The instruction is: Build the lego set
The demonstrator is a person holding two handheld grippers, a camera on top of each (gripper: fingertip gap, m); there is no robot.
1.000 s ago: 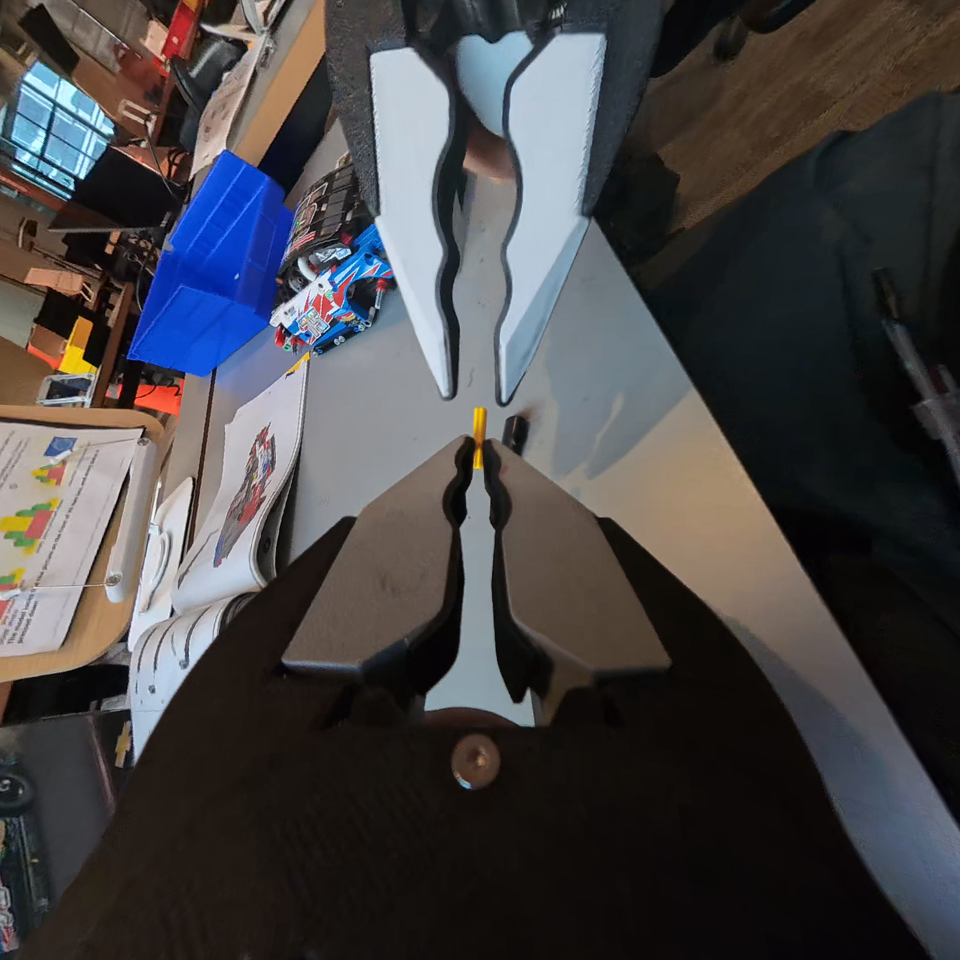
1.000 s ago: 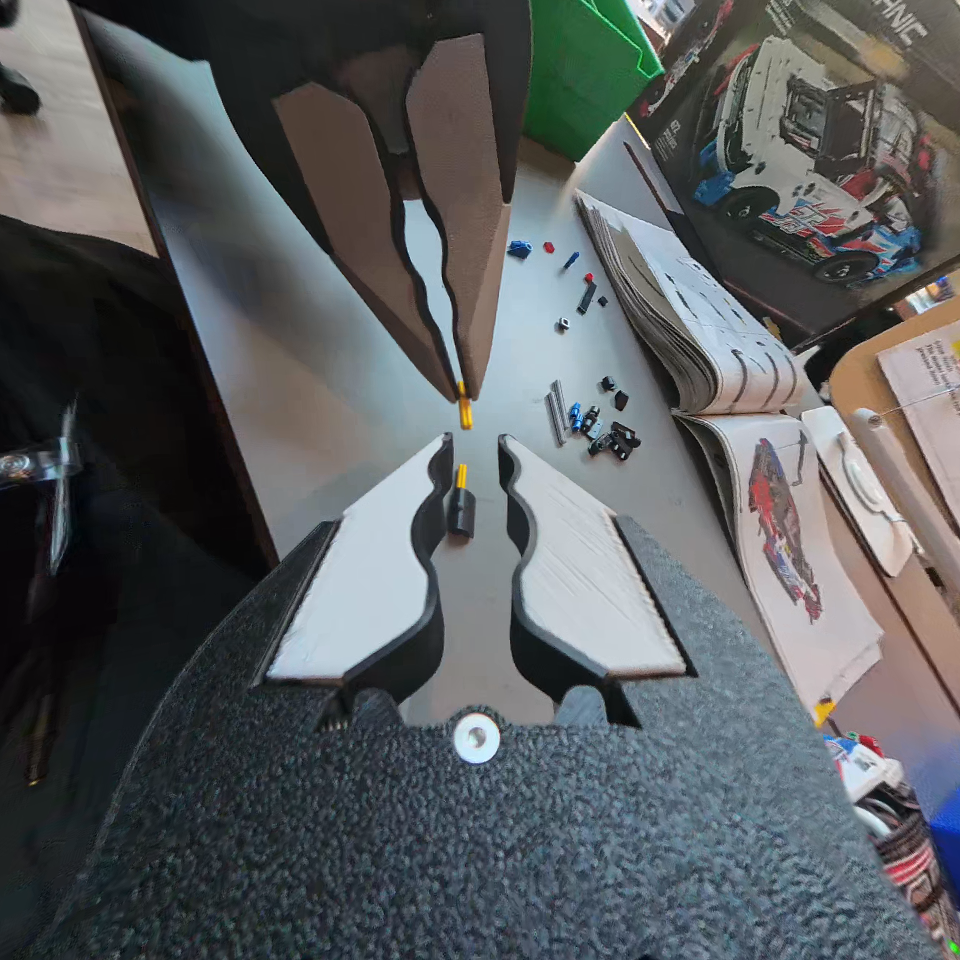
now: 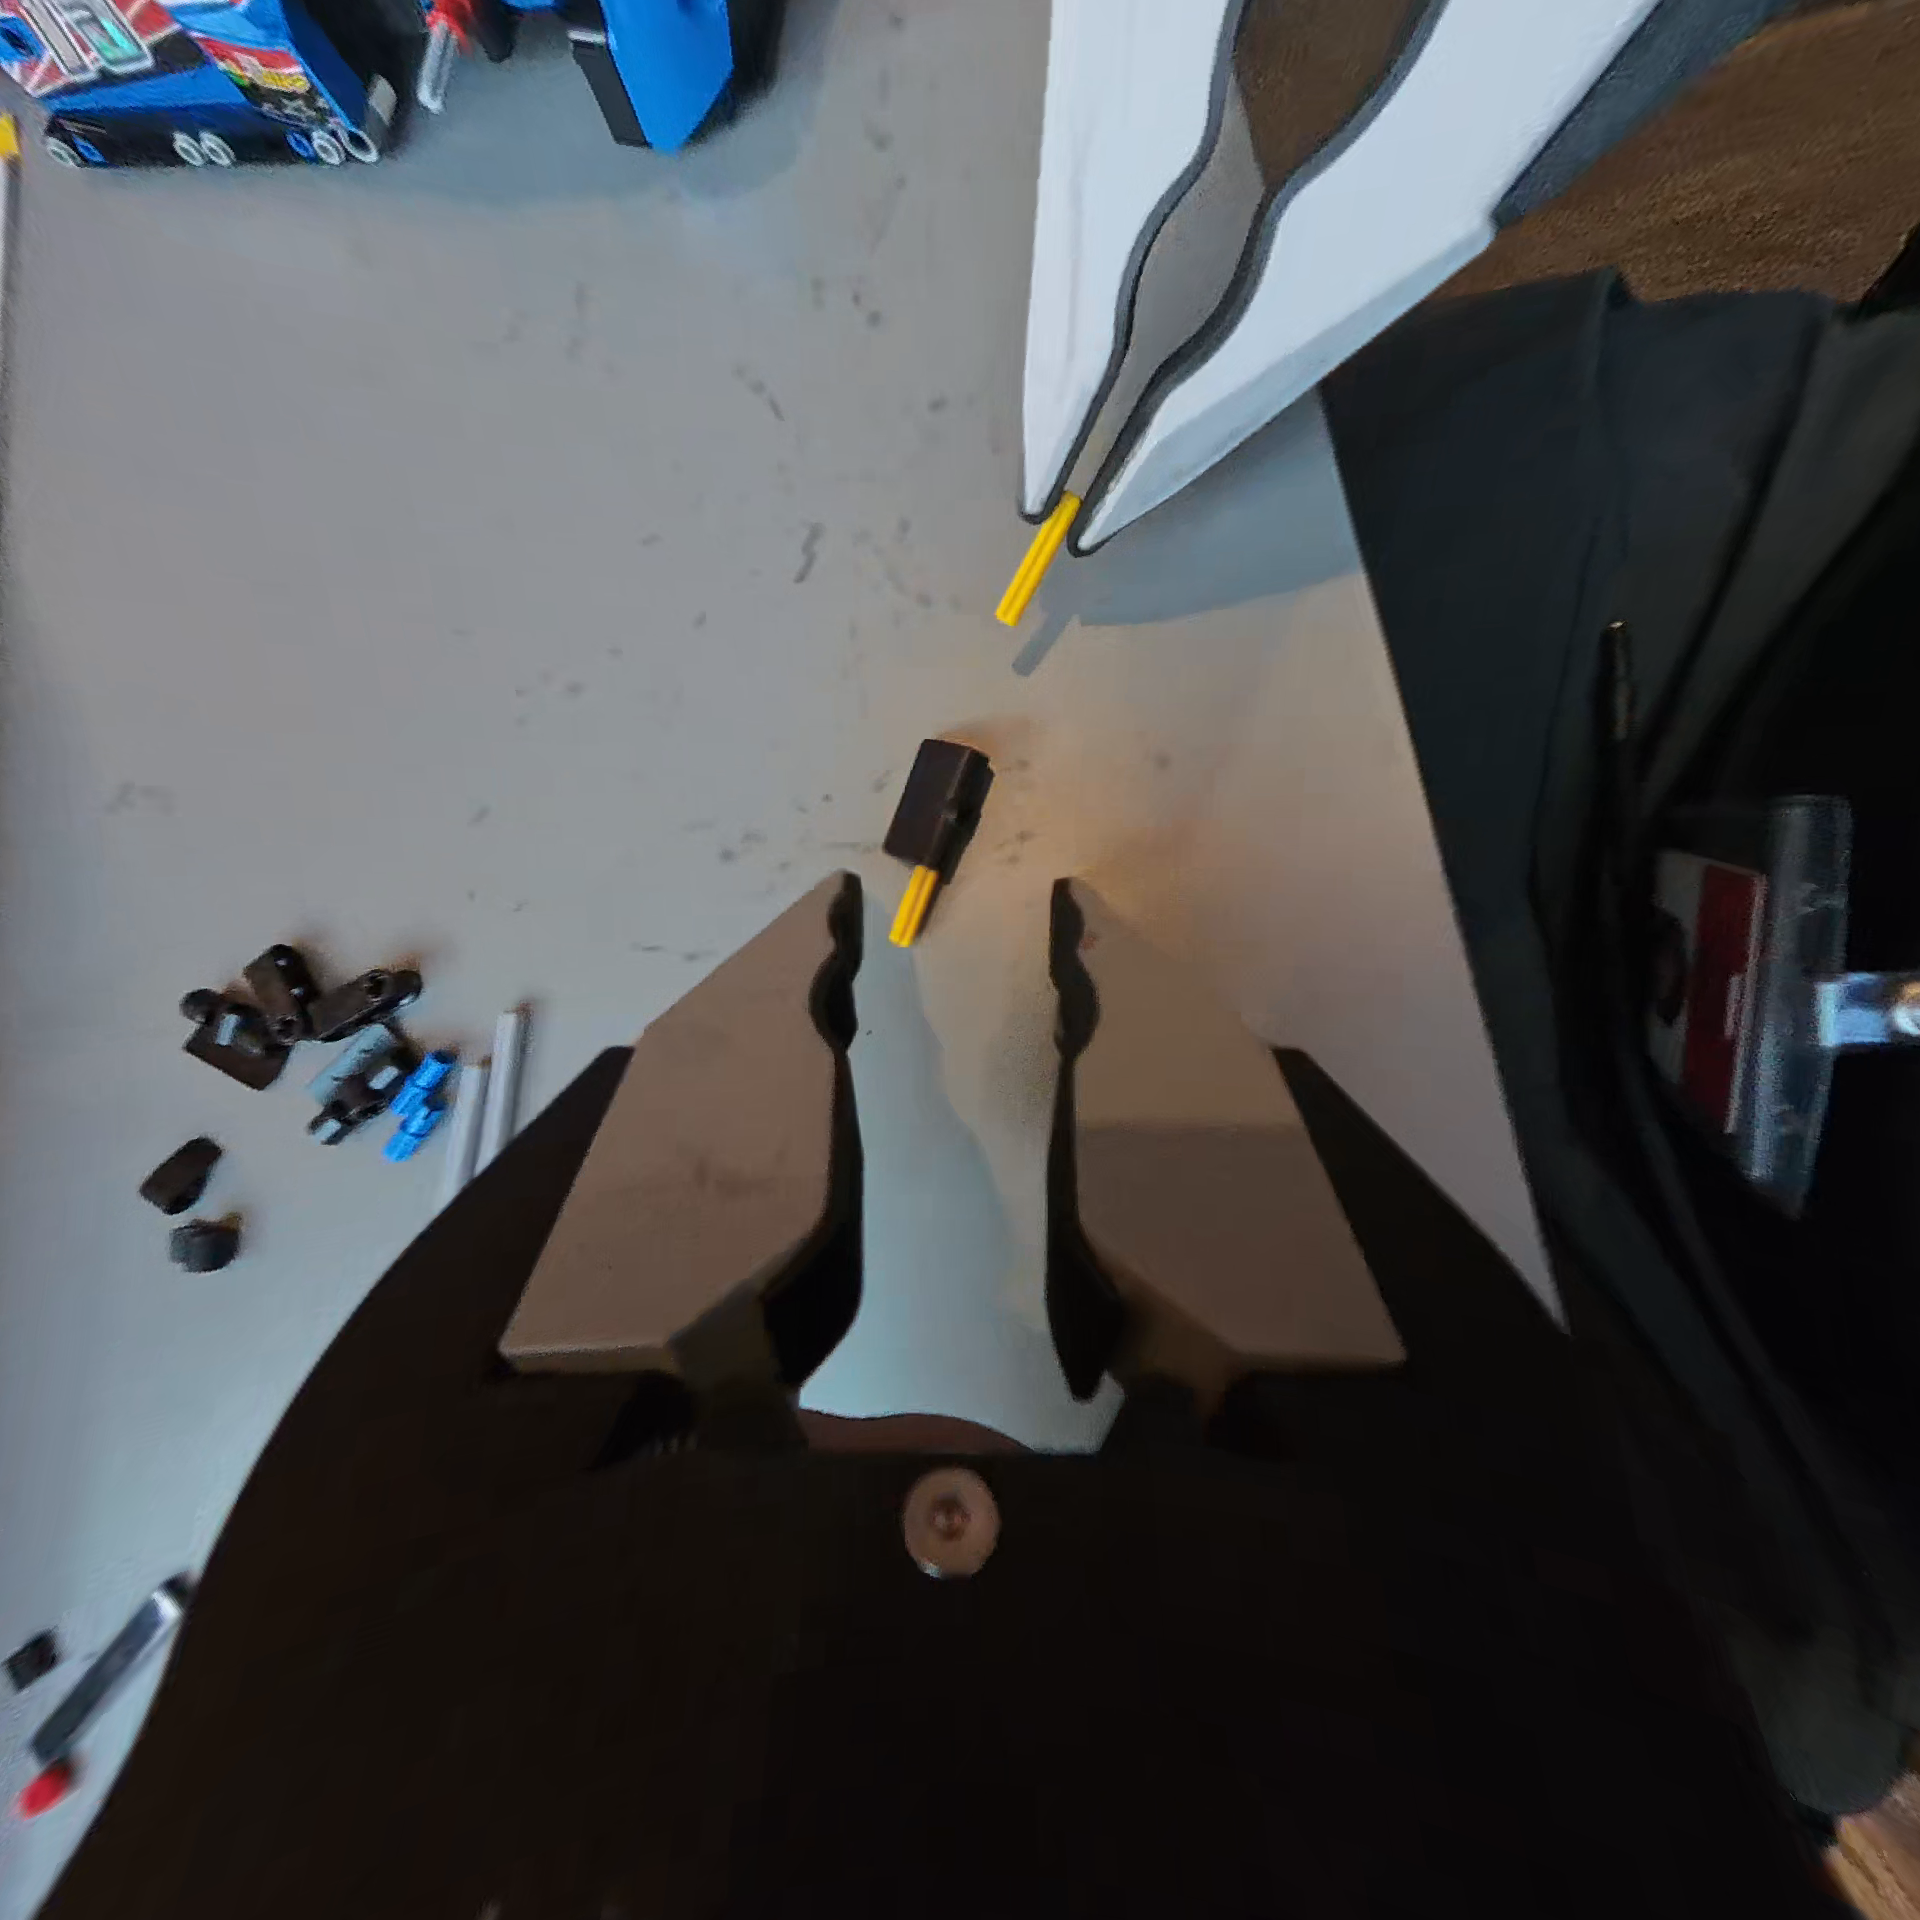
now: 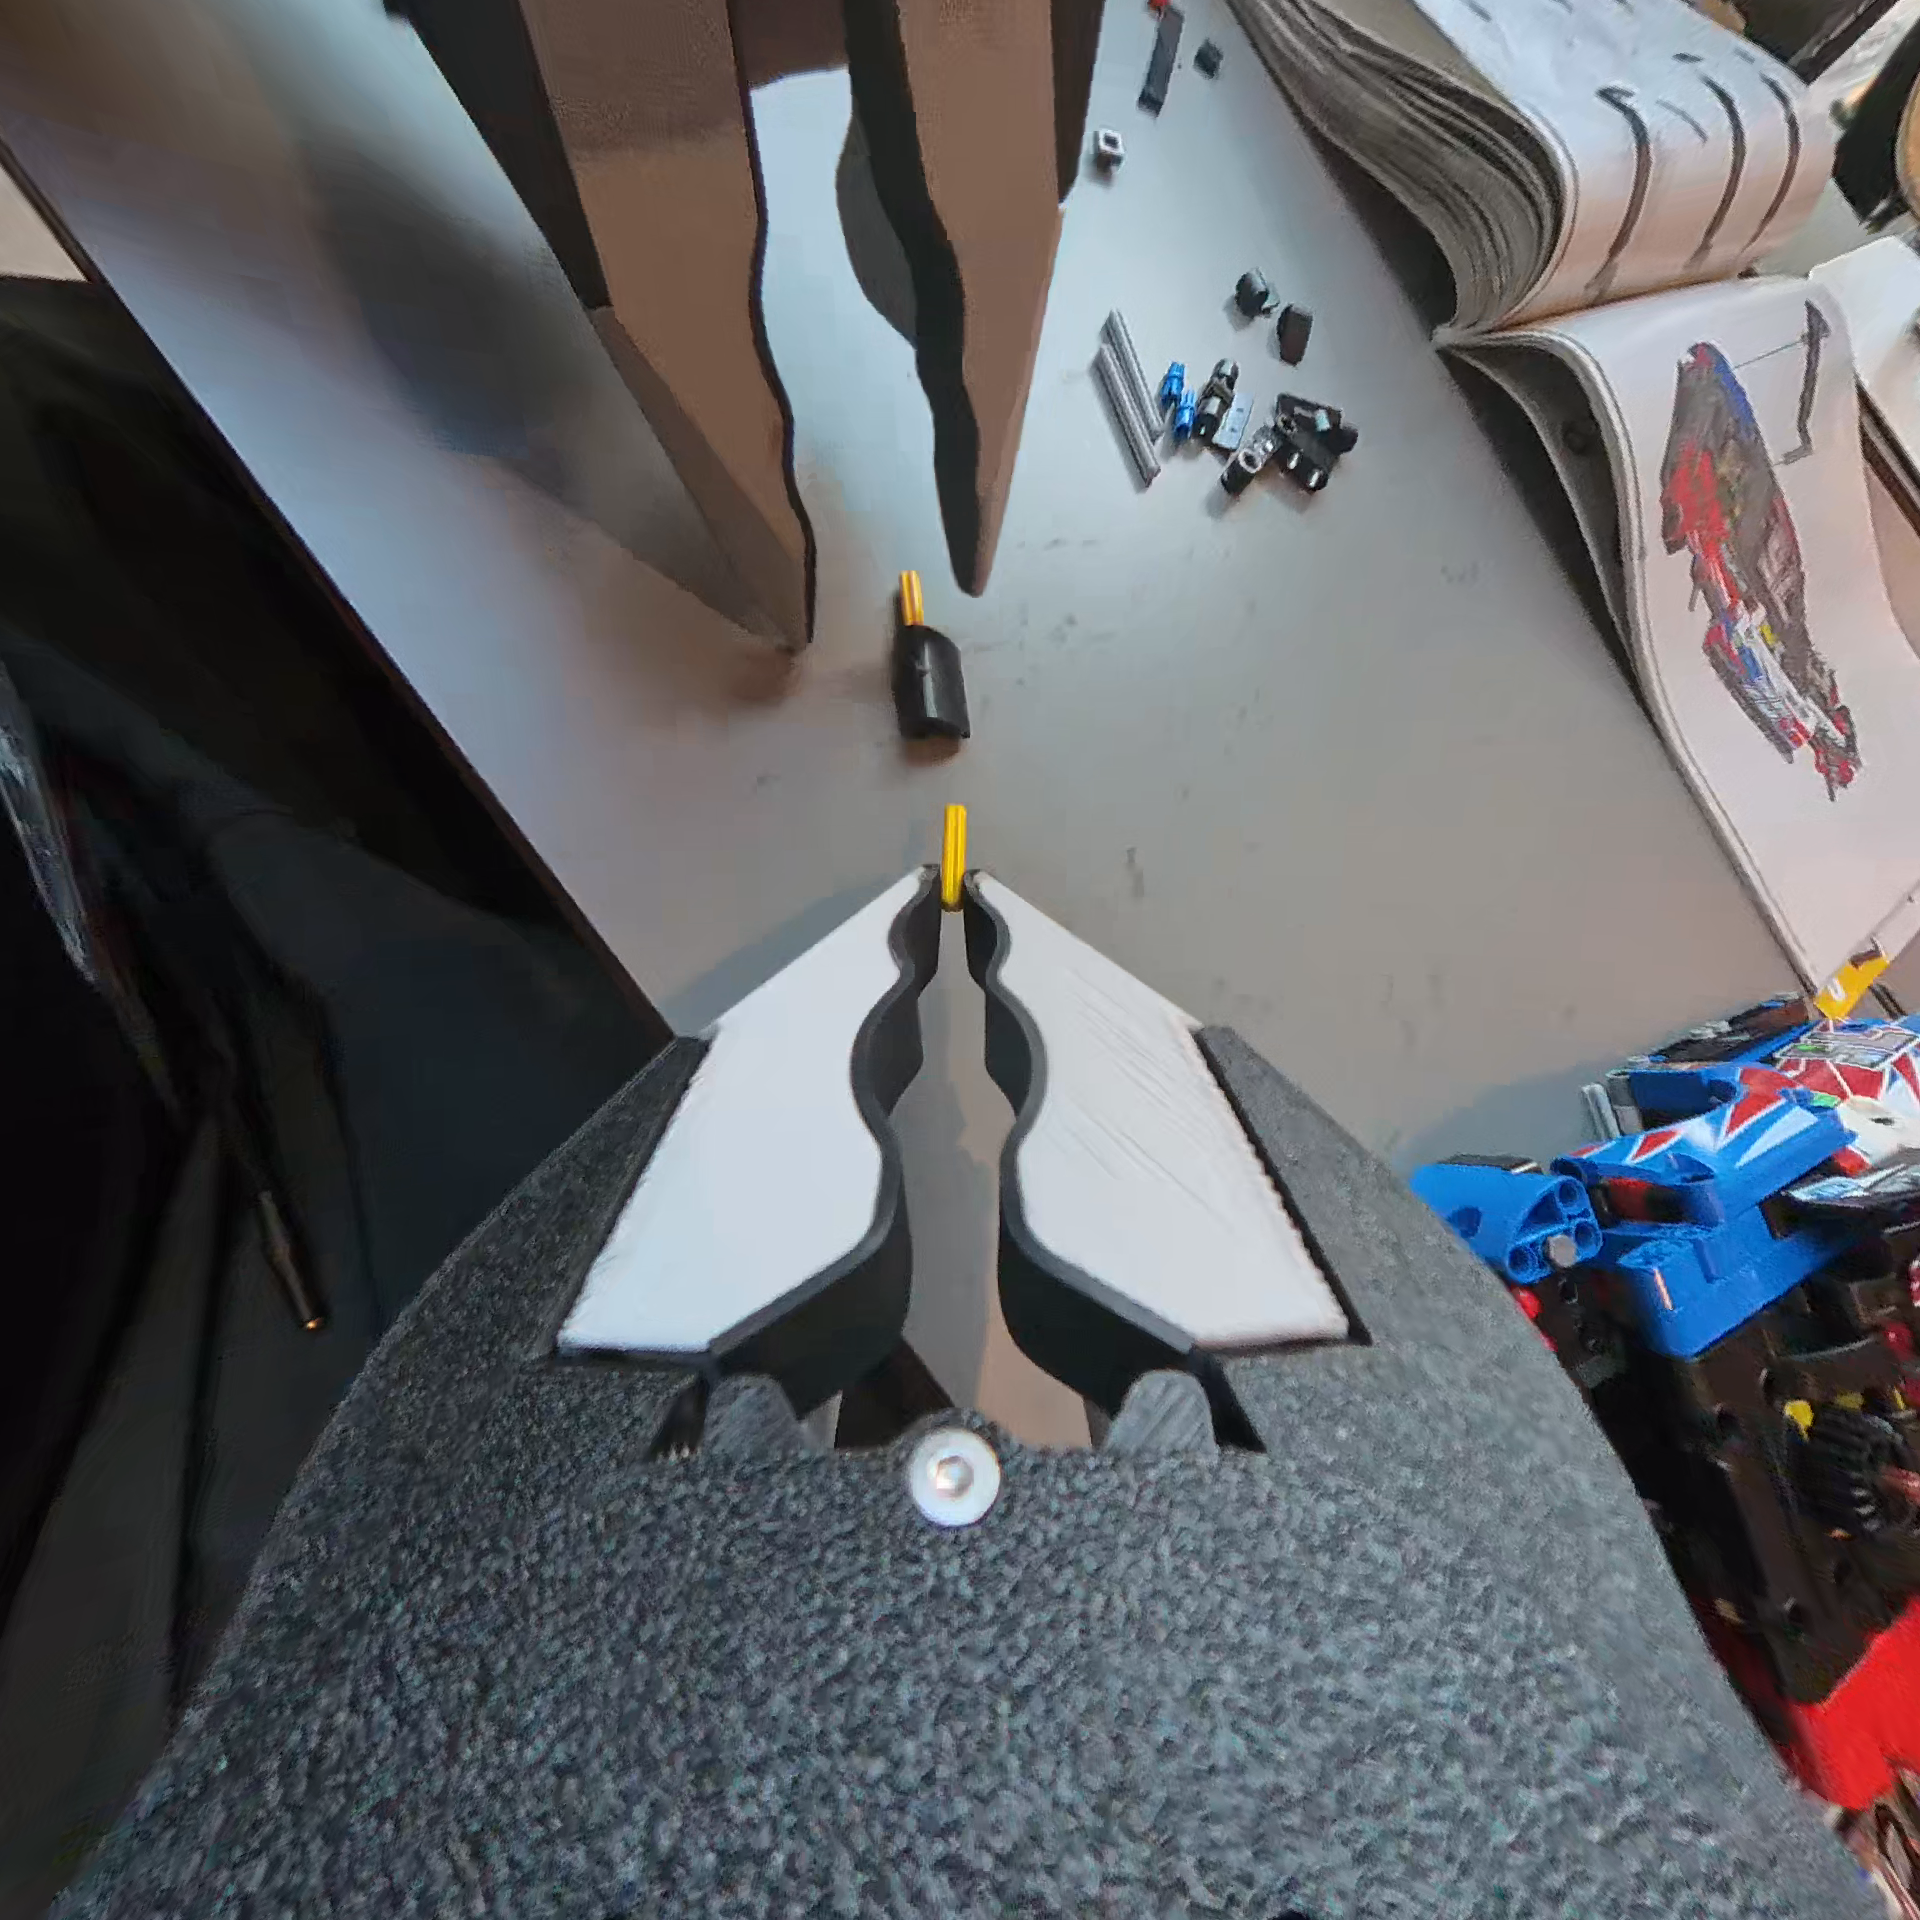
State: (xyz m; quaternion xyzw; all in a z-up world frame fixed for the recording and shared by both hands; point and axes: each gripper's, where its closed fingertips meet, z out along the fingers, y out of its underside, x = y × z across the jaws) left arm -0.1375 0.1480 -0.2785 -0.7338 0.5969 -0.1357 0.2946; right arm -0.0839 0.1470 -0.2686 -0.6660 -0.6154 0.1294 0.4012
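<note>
right gripper (image 4: 954, 876), white-padded, rises from the bottom of its own view with its tips pinched on a yellow axle (image 4: 953, 850); most of the axle sticks out past the tips, above the counter (image 4: 1299, 790). in the left wrist view the same gripper (image 3: 1070, 516) comes in from the upper right, the axle (image 3: 1035, 561) slanting down and left out of it, clear of the surface with its shadow just below.

left gripper (image 3: 954, 902), brown-padded, fills the lower middle of its view with jaws spread and nothing between them. just ahead of its tips lies a black connector (image 3: 938, 802) flat on the counter, a second short yellow axle (image 3: 914, 907) poking out of its near end, close to the left finger (image 3: 727, 1122). in the right wrist view that connector (image 4: 932, 686) sits centre frame, between the two grippers, its yellow stub (image 4: 911, 597) pointing towards the left gripper (image 4: 888, 608) hanging from the top edge. held axle and connector are apart, not touching.

loose parts (image 3: 312, 1049), black, grey and blue, cluster at mid left of the left view, and at upper right in the right view (image 4: 1226, 410). an open instruction book (image 4: 1683, 499) lies along the right edge there. a blue and red model car (image 4: 1714, 1205) sits at lower right, and at the upper left of the left view (image 3: 208, 83). a person's dark clothing (image 3: 1662, 727) borders the counter's edge.
</note>
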